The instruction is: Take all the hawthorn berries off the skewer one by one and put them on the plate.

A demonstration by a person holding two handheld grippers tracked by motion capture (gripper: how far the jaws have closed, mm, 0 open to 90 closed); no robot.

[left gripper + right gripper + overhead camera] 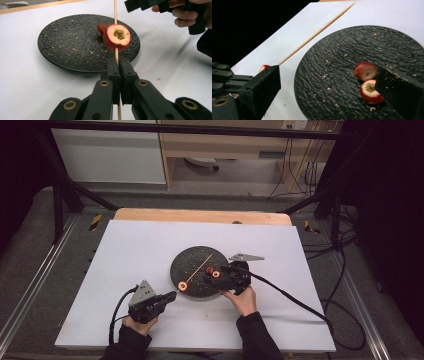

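A white table [150, 270] carries one black plate [192, 262] (round, crumb-speckled).

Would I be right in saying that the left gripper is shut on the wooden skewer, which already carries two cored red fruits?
Not quite: the left gripper is shut on the wooden skewer, but it carries only one cored red fruit, as the left gripper view shows. The others lie loose on the black plate.

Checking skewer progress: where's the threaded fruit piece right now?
High view: fruit piece sits on the skewer at the plate's near-left rim, just beyond the left gripper.
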